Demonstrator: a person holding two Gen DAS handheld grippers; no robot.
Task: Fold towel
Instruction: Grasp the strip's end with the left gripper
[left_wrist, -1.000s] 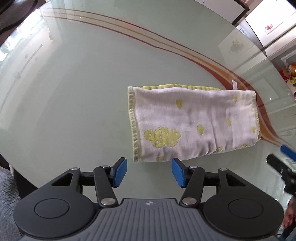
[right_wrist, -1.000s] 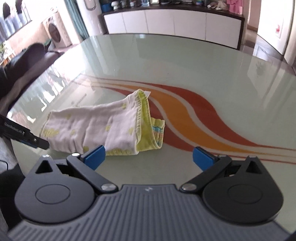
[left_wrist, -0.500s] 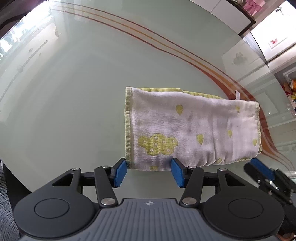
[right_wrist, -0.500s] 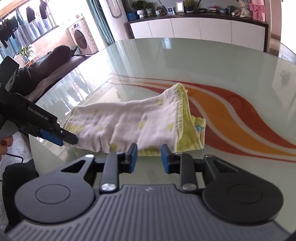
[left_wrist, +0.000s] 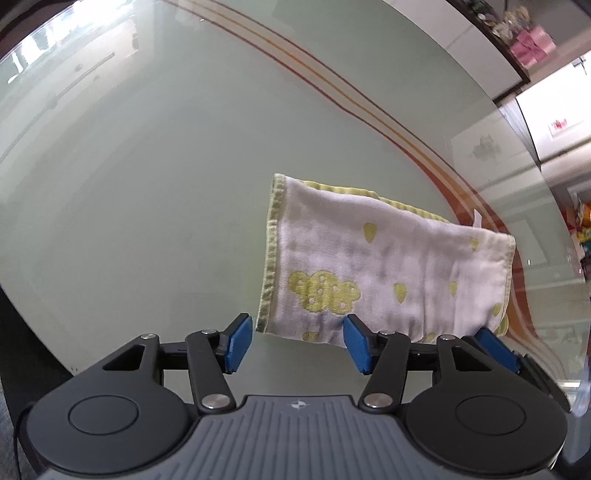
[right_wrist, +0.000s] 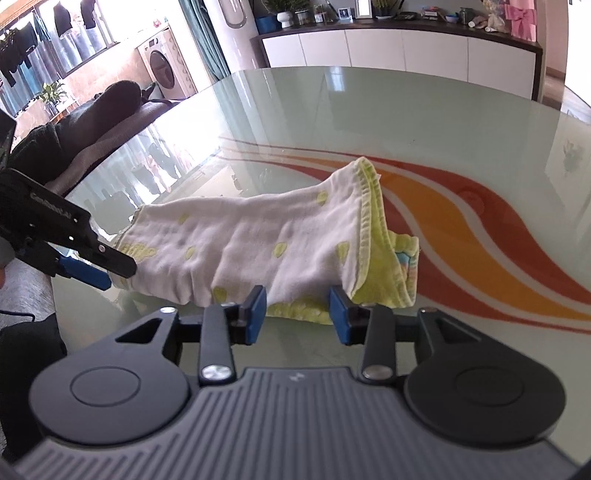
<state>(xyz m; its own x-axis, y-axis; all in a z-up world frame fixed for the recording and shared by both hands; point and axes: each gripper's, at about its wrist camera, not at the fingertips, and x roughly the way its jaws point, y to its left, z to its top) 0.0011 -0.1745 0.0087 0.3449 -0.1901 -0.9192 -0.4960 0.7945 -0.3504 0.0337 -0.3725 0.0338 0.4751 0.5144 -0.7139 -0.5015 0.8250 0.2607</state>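
Towel: here it is, the towel (left_wrist: 388, 280) lying on the glass table (left_wrist: 147, 184), already doubled into a long band, white side up with yellow hearts and a cloud, a yellow layer peeking out beneath along the far edge.

Landmark: everything is placed off that towel; its long near edge faces both grippers.

Left gripper: the left gripper (left_wrist: 293, 345) sits at the towel's near edge, by the hemmed end with the cloud print. Its blue pads stand apart, wide enough for the corner to slip between them, and nothing is clamped that I can see.

Right gripper: the right gripper (right_wrist: 297, 314) is at the towel's other end, near edge too, where the layers gape open. Pads parted, straddling the bunched lower edge, cloth between them but not pinched.

Far end of towel: at the right-hand end the yellow underside (right_wrist: 391, 266) spills out loose and rumpled, layers not lined up.

Step in hand: looks like both tools lining up on the near edge for a two-point pick.

Next move calls for: I'd judge both pairs of pads must close on all layers at once, at matching height, or the rumpled end will drag and skew any further fold.
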